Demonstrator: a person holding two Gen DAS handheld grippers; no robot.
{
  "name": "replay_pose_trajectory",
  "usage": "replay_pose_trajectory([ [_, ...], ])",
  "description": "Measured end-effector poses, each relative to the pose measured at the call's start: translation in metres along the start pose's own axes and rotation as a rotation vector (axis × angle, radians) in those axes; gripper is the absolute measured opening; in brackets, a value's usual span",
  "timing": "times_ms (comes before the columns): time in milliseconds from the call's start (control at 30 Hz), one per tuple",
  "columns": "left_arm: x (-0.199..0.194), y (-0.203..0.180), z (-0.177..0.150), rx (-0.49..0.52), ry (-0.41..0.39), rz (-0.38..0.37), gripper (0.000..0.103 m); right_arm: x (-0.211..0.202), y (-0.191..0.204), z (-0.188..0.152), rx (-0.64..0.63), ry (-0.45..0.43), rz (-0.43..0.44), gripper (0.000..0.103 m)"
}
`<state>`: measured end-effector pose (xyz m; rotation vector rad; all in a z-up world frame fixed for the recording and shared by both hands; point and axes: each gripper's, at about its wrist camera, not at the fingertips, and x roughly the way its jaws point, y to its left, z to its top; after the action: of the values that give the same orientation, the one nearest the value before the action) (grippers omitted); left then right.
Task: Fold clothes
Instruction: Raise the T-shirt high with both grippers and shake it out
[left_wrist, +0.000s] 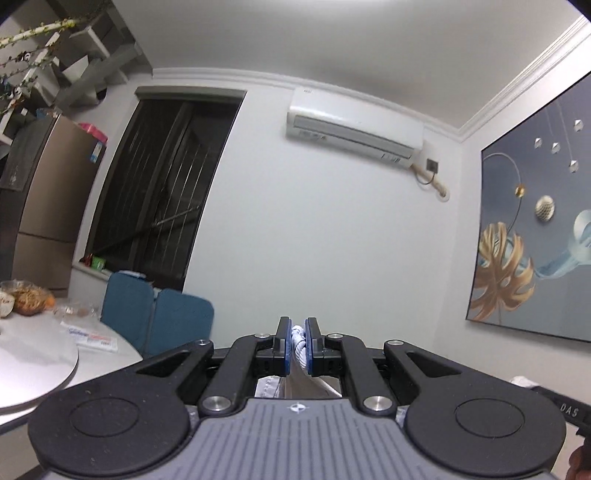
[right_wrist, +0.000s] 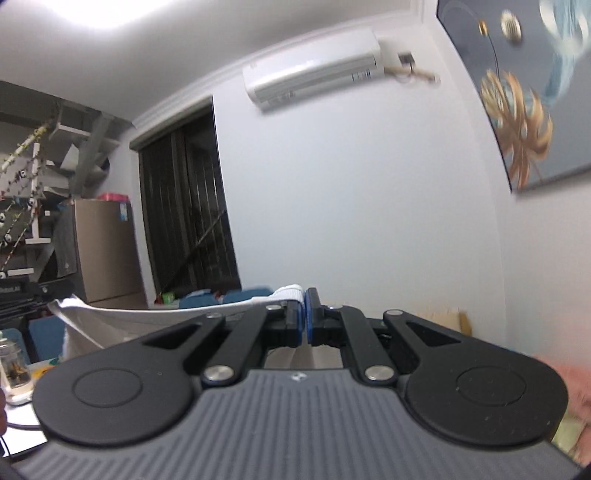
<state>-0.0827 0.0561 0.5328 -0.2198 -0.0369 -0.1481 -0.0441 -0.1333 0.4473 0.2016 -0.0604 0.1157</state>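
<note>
- Surface: on the far left of the left wrist view there's a round white table (left_wrist: 40, 354) with a raised turntable disc on it. A bag of snacks (left_wrist: 27, 301) sits at its far edge and a flat printed packet (left_wrist: 90, 338) lies nearer the rim.
- Room, left to right: open shelves with a flowering branch (left_wrist: 35, 31) up in the corner, a brown fridge (left_wrist: 48, 199) under them, a dark window (left_wrist: 162, 188) with bars behind the glass, a white air conditioner (left_wrist: 354, 129) high on the pale wall, and a big painting (left_wrist: 535, 221) of gold leaves on the right wall.
- Two blue chair backs (left_wrist: 159, 317) stand between the table and the window wall.
- Left gripper (left_wrist: 295, 338): jaws pinched together on a bunched fold of the white garment (left_wrist: 298, 341), which sits right between the blue pads.
- Right gripper (right_wrist: 306, 314): also clamped tight on the same white cloth (right_wrist: 147, 317), gripping a ribbed edge. From there the fabric stretches away to the left in a taut sheet, held up in the air, and blocks part of the chairs behind it.
- A small glass jar (right_wrist: 14, 373) shows at the lower left of the right wrist view.
- Hard to see: both gripper bodies hide whatever hangs below. The right wrist view is blurry, and the pinkish smear at its right edge is probably the person's hand (right_wrist: 576, 391).
</note>
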Motion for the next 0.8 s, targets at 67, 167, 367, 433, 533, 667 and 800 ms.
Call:
replay_pose_trajectory([
  [67, -0.002, 0.000, 0.007, -0.021, -0.006, -0.031, 0.008, -0.006, 0.002, 0.007, -0.010, -0.028, 0.002, 0.005],
  [167, -0.001, 0.004, 0.008, -0.072, 0.002, -0.090, 0.007, -0.013, -0.002, 0.010, 0.003, -0.056, 0.003, 0.005],
  [367, 0.049, 0.017, -0.021, -0.027, 0.002, -0.123, 0.007, -0.008, -0.008, -0.003, -0.017, -0.084, 0.021, 0.005],
  [433, 0.082, 0.023, -0.042, -0.004, 0.011, -0.115, 0.007, 0.013, -0.016, -0.018, -0.012, -0.070, 0.010, 0.005],
  [533, 0.145, 0.035, -0.093, 0.017, 0.045, -0.085, 0.007, 0.064, -0.039, -0.058, 0.004, -0.016, -0.031, 0.005],
  [667, 0.236, 0.056, -0.181, -0.004, 0.104, -0.056, 0.007, 0.148, -0.077, -0.127, 0.024, 0.060, -0.103, 0.005],
  [800, 0.333, 0.081, -0.279, -0.018, 0.175, -0.017, 0.007, 0.243, -0.126, -0.214, 0.072, 0.169, -0.149, 0.005],
])
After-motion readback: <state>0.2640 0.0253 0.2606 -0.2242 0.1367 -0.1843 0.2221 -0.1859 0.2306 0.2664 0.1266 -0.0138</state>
